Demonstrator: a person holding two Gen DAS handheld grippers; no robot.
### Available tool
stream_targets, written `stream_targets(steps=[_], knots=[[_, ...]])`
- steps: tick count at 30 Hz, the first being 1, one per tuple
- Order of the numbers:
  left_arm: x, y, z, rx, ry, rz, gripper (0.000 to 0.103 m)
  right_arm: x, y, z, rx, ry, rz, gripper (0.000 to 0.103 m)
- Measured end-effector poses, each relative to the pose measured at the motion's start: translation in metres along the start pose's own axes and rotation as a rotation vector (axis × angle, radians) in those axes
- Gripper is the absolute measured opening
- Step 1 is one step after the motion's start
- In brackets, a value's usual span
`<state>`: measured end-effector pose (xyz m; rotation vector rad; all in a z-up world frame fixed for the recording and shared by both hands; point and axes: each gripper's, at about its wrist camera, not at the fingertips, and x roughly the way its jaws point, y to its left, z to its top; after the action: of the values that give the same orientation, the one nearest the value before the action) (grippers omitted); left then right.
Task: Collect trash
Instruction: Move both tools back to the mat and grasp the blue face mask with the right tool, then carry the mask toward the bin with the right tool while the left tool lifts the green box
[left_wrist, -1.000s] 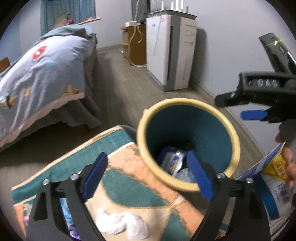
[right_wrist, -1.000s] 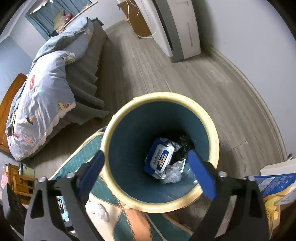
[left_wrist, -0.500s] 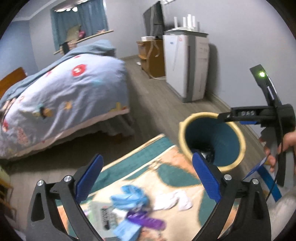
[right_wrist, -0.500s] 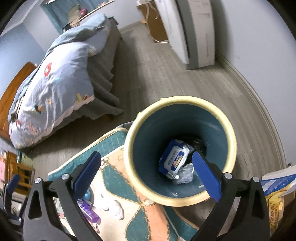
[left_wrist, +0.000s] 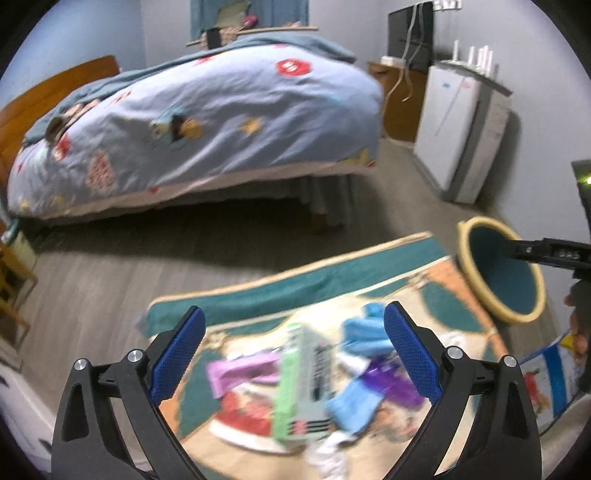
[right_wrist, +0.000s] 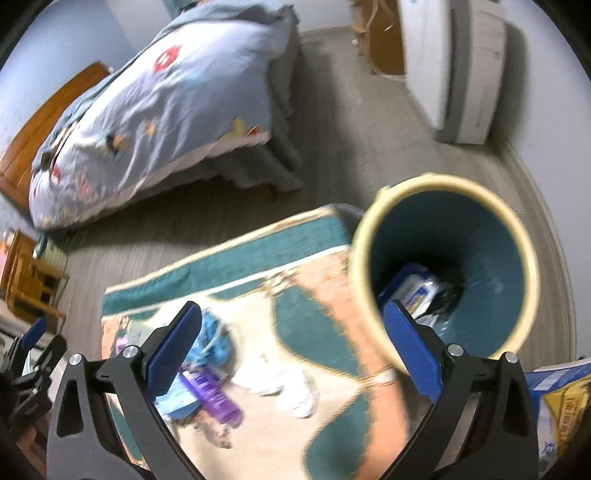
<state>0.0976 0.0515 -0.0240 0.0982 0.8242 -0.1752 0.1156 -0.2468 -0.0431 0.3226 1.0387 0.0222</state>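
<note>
Trash pile: loose litter lies on the rug, directly ahead of and below the left gripper (left_wrist: 295, 354). It includes a green box (left_wrist: 301, 384), a pink wrapper (left_wrist: 240, 371), a purple wrapper (left_wrist: 397, 380), blue crumpled pieces (left_wrist: 364, 334) and white tissue (left_wrist: 330, 443). All of it is blurred.
Trash, right view: the purple wrapper (right_wrist: 212, 397) sits just beside the left finger of the right gripper (right_wrist: 293, 356); white tissue (right_wrist: 291, 387) lies between the fingers, lower down.
Bin: a teal trash bin with a cream rim (right_wrist: 443, 181) stands ahead and to the right of the right gripper, touching the rug's right edge. A blue-and-white packet (right_wrist: 415, 288) and dark material lie at its bottom.
Bin, left view: the trash bin (left_wrist: 502, 273) is far right of the left gripper, partly crossed by the other tool.
Left gripper: fingers spread wide apart, nothing between the pads.
Right gripper: fingers spread wide apart, nothing between the pads.
Rug: the teal, orange and cream rug (right_wrist: 258, 258) lies under both grippers.
Bed: a bed with a light-blue patterned quilt (left_wrist: 207, 122) stands well ahead, past the rug.
Appliance: a white appliance (left_wrist: 461, 129) stands against the wall, ahead and to the right.
</note>
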Motion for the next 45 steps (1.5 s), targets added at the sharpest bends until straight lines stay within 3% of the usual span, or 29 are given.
stream_targets(steps=[9,14,18,19,21,28,30,32,35,40,44,45], knots=[[0.018,0.034,-0.031,0.003,0.082,0.030,0.096,0.038,0.070,-0.018,-0.137,0.069,0.009,0.097],[0.033,0.049,-0.046,-0.034,0.150,0.021,0.096,0.063,0.086,-0.025,-0.209,0.120,-0.026,0.097],[0.040,0.051,-0.048,-0.063,0.174,0.003,0.096,0.077,0.091,-0.032,-0.236,0.165,0.007,0.095],[0.042,0.050,-0.048,-0.062,0.179,-0.001,0.096,0.081,0.092,-0.034,-0.238,0.186,0.025,0.093],[0.047,0.047,-0.049,-0.055,0.194,-0.006,0.096,0.089,0.092,-0.039,-0.231,0.234,0.059,0.073],[0.061,0.026,-0.053,0.003,0.238,-0.010,0.095,0.109,0.104,-0.053,-0.299,0.310,0.095,0.049],[0.067,0.020,-0.054,0.018,0.253,-0.009,0.095,0.112,0.107,-0.055,-0.327,0.329,0.109,0.023],[0.073,0.012,-0.055,0.048,0.266,-0.003,0.095,0.112,0.112,-0.058,-0.363,0.337,0.123,0.014],[0.081,0.004,-0.056,0.085,0.288,-0.002,0.092,0.100,0.116,-0.056,-0.389,0.303,0.152,0.010],[0.092,-0.005,-0.057,0.105,0.332,-0.044,0.073,0.080,0.113,-0.047,-0.360,0.245,0.180,0.010],[0.100,-0.007,-0.060,0.113,0.369,-0.044,0.063,0.063,0.107,-0.039,-0.331,0.200,0.221,0.010],[0.100,-0.008,-0.060,0.118,0.368,-0.037,0.056,0.061,0.106,-0.037,-0.332,0.192,0.226,0.010]])
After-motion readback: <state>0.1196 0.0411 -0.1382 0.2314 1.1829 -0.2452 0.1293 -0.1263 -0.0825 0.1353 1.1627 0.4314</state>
